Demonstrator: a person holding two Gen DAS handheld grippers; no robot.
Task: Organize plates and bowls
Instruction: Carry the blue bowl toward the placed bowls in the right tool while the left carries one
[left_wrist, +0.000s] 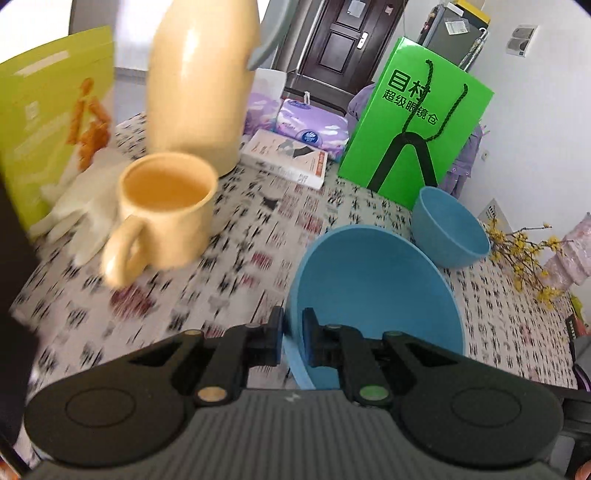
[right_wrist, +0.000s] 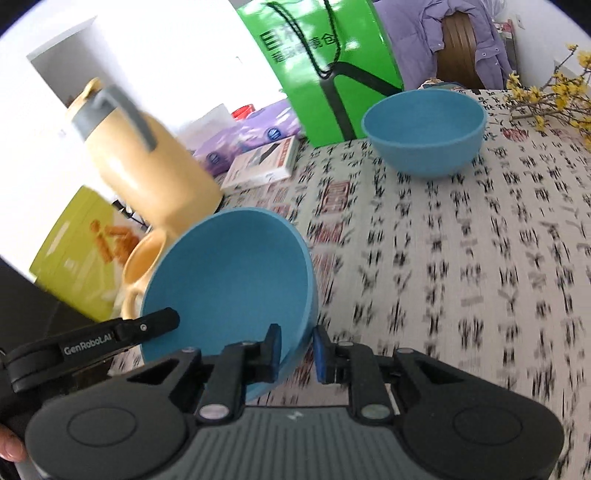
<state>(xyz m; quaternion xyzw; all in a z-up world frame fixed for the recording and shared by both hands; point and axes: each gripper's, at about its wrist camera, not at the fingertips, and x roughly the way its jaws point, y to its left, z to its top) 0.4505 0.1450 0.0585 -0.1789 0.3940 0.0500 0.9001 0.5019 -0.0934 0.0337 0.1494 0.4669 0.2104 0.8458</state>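
A blue bowl is lifted and tilted above the patterned tablecloth. My left gripper is shut on its near left rim. In the right wrist view the same blue bowl is clamped at its right rim by my right gripper, which is shut on it. The left gripper's finger shows at that bowl's left edge. A second, smaller blue bowl sits upright on the table in front of the green bag, and the right wrist view shows this second bowl at the far right.
A yellow mug and a tall yellow jug stand left of the held bowl. A green paper bag, a book and tissue packs line the back. A white glove, a yellow-green box and yellow flowers lie at the sides.
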